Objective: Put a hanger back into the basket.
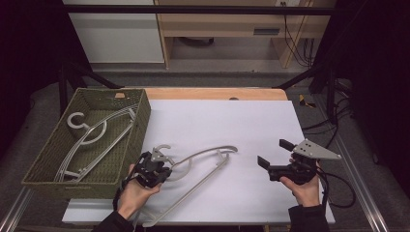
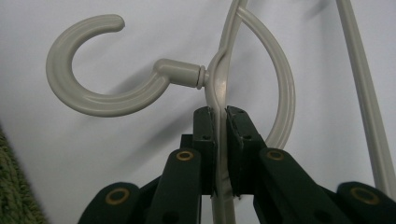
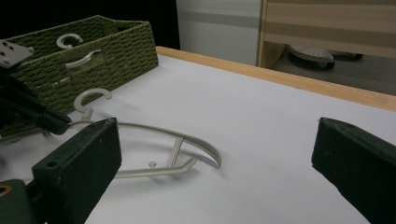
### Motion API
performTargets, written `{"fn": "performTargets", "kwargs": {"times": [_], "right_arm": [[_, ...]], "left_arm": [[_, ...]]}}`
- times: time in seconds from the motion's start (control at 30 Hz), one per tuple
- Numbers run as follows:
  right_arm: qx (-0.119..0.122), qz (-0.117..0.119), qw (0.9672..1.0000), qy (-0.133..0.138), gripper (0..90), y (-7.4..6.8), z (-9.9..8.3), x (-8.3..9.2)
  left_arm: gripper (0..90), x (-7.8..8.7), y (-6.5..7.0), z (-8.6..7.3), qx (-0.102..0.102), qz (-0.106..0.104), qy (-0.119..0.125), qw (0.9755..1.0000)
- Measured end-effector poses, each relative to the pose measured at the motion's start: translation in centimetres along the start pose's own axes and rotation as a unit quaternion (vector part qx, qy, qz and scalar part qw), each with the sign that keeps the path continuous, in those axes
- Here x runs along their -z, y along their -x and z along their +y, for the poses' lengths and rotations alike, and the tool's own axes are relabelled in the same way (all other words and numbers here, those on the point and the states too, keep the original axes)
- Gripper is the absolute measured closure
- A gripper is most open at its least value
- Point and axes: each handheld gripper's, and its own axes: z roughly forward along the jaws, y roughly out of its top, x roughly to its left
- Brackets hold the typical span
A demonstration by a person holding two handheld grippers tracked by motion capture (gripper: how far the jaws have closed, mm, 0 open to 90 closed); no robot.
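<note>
The left tongs [image 1: 155,170] are clamping the pale grey plastic hanger [image 1: 203,162] just below its hook, on the white table [image 1: 232,121] beside the green woven basket [image 1: 123,145], probably to lift it in, while the right tongs [image 1: 274,157] are waiting apart, empty.

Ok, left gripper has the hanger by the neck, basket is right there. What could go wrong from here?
The left gripper pinches only the thin neck of the hanger, so its long body may swing or twist. The far arm or the hook could catch on the basket wall or tangle with the hanger inside.
</note>
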Motion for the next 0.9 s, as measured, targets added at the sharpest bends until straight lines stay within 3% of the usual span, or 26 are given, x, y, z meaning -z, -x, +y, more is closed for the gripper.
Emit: {"fn": "performTargets", "kwargs": {"times": [0.1, 0.23, 0.37, 0.4, 0.67, 0.9], "right_arm": [[-0.002, 0.000, 1.0000, 0.001, 1.8, 0.0, 0.0, 0.0], [-0.001, 0.002, 1.0000, -0.003, 1.8, -0.1, 0.0, -0.1], [0.000, 0.002, 1.0000, -0.001, 1.8, -0.1, 0.0, -0.1], [0.000, 0.003, 1.0000, -0.002, 1.8, 0.0, 0.0, 0.0], [-0.001, 0.001, 1.0000, 0.000, 1.8, 0.0, 0.0, 0.1], [0.000, 0.001, 1.0000, 0.000, 1.8, 0.0, 0.1, 0.1]], "left_arm": [[83.0, 0.3, -0.1, 0.1, 0.001, -0.005, 0.006, 1.0000], [83.0, -1.2, -0.2, -0.3, 0.002, -0.001, -0.014, 0.9999], [83.0, -1.3, 0.0, -0.2, 0.004, -0.013, -0.004, 0.9999], [83.0, -1.0, 0.1, 0.0, -0.006, -0.011, -0.007, 0.9999], [83.1, 1.5, 0.3, 0.6, -0.013, -0.018, 0.033, 0.9992], [83.1, 5.1, 0.0, 1.3, -0.008, -0.014, 0.090, 0.9959]]}}
